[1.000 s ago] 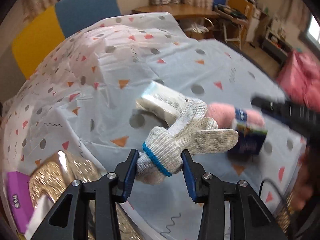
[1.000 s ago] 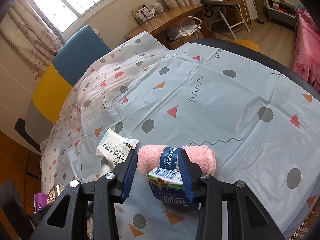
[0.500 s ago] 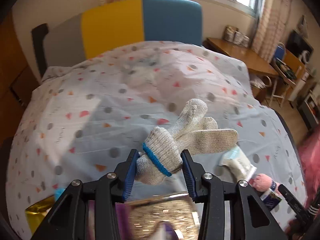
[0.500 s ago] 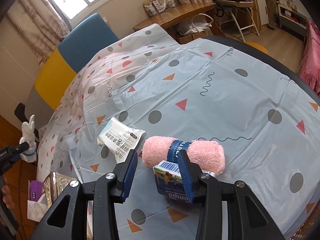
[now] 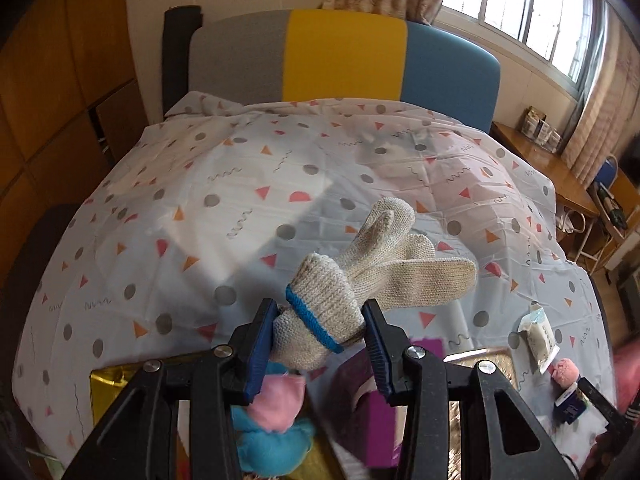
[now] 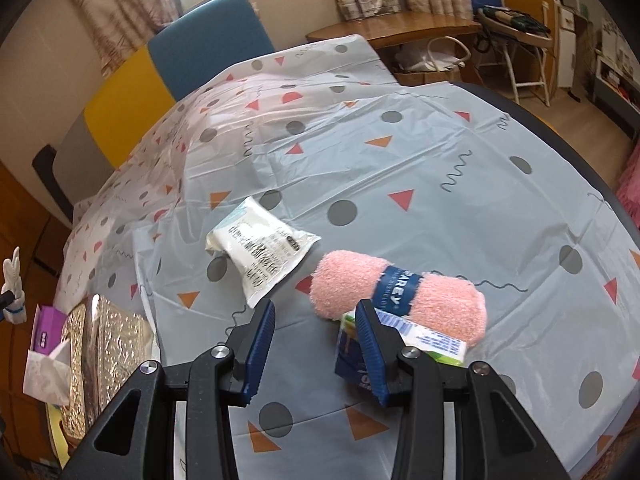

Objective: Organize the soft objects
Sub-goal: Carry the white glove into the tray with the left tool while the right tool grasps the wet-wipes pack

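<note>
Glove (image 5: 360, 284) sits pinched at its cuff in the left tool (image 5: 318, 338); right tool (image 6: 316, 344) spread, pink towel roll (image 6: 400, 296) just ahead.

A grey, yellow and blue headboard (image 5: 344, 52) stands at 12 o'clock; a bright curtained window (image 5: 516, 12) at 2 o'clock.

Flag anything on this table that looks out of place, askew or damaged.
Nothing looks damaged or spilled. The white wipes packet lies askew on the tablecloth, and the small tissue pack is wedged against the rolled pink towel. The left gripper holds the knit glove above the gold tray.
</note>
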Action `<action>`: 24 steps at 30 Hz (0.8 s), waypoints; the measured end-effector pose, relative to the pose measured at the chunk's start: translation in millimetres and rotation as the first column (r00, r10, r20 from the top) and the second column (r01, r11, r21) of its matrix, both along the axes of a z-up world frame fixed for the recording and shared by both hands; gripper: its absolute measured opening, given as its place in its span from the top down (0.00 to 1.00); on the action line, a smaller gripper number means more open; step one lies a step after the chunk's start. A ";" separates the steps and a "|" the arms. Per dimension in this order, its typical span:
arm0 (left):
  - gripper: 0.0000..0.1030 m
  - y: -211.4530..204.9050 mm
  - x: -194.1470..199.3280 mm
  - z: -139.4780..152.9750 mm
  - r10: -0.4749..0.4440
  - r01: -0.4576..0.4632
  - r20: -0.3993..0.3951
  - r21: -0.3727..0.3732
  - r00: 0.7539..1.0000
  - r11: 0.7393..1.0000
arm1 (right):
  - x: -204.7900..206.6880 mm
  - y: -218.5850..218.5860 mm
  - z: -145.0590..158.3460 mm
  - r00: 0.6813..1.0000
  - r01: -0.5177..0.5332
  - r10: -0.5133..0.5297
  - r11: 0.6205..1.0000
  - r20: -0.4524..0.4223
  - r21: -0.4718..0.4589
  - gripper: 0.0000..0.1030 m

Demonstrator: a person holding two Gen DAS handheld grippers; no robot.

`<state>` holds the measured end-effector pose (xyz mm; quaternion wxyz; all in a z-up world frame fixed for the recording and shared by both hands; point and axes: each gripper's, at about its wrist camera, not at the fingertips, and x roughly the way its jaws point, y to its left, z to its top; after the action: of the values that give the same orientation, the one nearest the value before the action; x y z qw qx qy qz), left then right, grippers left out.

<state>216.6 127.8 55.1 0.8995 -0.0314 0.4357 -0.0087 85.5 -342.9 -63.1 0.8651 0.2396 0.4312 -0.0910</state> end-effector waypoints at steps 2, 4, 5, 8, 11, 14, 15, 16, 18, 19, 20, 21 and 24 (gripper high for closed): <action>0.57 14.0 -12.3 -7.1 0.017 -0.017 -0.001 -0.015 1.000 1.000 | 2.9 7.8 0.1 0.999 -0.043 0.043 0.999 0.001 -0.003 0.59; 0.57 25.8 -25.6 -13.4 0.033 -0.033 0.000 -0.024 0.999 0.999 | 6.8 16.9 0.3 0.996 -0.093 0.093 0.996 0.000 -0.005 0.59; 0.57 32.1 -34.1 -16.4 0.037 -0.037 0.003 -0.036 0.999 0.999 | 9.0 21.4 0.8 0.993 -0.117 0.117 0.993 -0.002 -0.007 0.59; 0.57 42.8 -54.0 -21.9 0.041 -0.040 0.012 -0.035 0.999 0.999 | 17.6 31.5 4.1 0.985 -0.174 0.174 0.985 0.000 0.000 0.48; 0.57 51.8 -74.8 -27.8 0.045 -0.045 0.019 -0.035 0.999 0.998 | 36.2 44.6 11.2 0.966 -0.257 0.257 0.965 -0.010 -0.051 0.39; 0.57 61.2 -95.2 -35.0 0.051 -0.050 0.016 -0.050 0.999 0.998 | 66.0 52.5 8.6 0.950 -0.311 0.304 0.943 -0.076 -0.120 0.38; 0.57 64.5 -101.4 -37.9 0.056 -0.056 0.013 -0.050 0.998 0.997 | 76.8 53.0 4.7 0.945 -0.323 0.310 0.937 -0.106 -0.134 0.38; 0.57 67.4 -107.2 -40.5 0.060 -0.060 0.010 -0.049 0.998 0.997 | 87.3 53.9 0.5 0.940 -0.333 0.314 0.930 -0.136 -0.153 0.38; 0.57 73.9 -118.3 -44.8 0.074 -0.073 0.007 -0.049 0.997 0.996 | 104.9 55.5 -9.7 0.930 -0.349 0.313 0.914 -0.191 -0.207 0.38; 0.57 77.2 -123.0 -46.8 0.080 -0.080 0.002 -0.052 0.997 0.995 | 112.6 55.4 -15.5 0.927 -0.353 0.307 0.909 -0.216 -0.222 0.38; 0.57 80.7 -127.5 -48.7 0.091 -0.090 -0.001 -0.056 0.996 0.994 | 119.3 54.7 -21.3 0.922 -0.358 0.305 0.906 -0.237 -0.227 0.38; 0.57 84.3 -132.2 -50.7 0.100 -0.100 -0.005 -0.060 0.995 0.993 | 125.3 54.1 -26.9 0.919 -0.361 0.301 0.903 -0.255 -0.233 0.38; 0.57 94.2 -145.6 -57.2 0.130 -0.131 -0.016 -0.075 0.991 0.989 | 138.2 51.9 -42.1 0.908 -0.365 0.288 0.899 -0.303 -0.241 0.37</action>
<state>71.0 221.9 -2.0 0.8939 -0.0939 0.4370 0.0338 223.7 -291.0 -105.2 0.8296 0.0189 0.5568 -0.0366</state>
